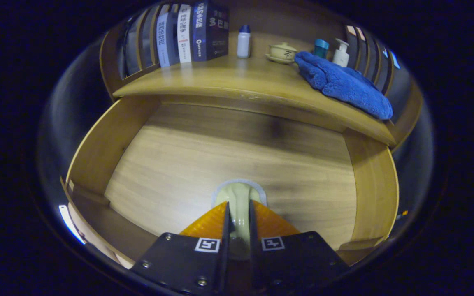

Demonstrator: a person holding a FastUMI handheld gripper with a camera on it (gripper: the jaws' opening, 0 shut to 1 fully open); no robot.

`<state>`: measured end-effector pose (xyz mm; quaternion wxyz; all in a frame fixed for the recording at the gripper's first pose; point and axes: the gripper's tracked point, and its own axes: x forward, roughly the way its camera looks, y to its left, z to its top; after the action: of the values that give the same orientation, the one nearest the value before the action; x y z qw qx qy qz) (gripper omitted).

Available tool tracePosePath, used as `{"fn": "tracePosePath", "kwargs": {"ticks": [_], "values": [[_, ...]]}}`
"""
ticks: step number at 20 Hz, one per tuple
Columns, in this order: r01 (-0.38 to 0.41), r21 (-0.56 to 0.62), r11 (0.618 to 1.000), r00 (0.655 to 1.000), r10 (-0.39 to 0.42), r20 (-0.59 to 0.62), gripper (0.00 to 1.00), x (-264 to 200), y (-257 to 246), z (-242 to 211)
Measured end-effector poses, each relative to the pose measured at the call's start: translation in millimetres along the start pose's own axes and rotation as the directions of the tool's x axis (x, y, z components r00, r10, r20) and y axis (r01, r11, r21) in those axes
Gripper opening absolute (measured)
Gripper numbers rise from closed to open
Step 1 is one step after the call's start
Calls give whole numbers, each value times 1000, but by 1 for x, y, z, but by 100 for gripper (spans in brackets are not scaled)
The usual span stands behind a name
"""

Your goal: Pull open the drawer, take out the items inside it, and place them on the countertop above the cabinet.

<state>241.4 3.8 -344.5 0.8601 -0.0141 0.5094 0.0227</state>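
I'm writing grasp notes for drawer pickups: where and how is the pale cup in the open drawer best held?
By its rim wall, from above and the drawer's front. The cup sits upright on the drawer floor near the front, mouth open upward, so one finger can go inside and one outside. The gripper seems already closed on it this way, fingers flanking a narrow pale part of the cup.

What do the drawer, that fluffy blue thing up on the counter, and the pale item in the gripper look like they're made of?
Drawer: looks like wood or wood veneer, matte, with visible grain lines.
Blue cloth: soft plush fabric, going by its fuzzy pile.
Pale item, between the fingers of the gripper, which press on it: smooth and faintly glossy, perhaps ceramic or plastic; I cannot tell which.
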Motion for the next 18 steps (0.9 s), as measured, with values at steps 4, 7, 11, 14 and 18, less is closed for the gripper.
{"fn": "tracePosePath", "kwargs": {"ticks": [4, 7, 11, 14, 18], "values": [[-11, 95, 995, 998, 5, 58, 11, -12, -3, 19], [-42, 145, 989, 995, 27, 101, 11, -21, -2, 30], [-42, 133, 990, 989, 22, 147, 11, -35, -5, 46], [-62, 135, 989, 980, 35, 194, 11, -48, -2, 64], [-79, 145, 986, 959, 35, 280, 11, -67, -2, 101]]}}
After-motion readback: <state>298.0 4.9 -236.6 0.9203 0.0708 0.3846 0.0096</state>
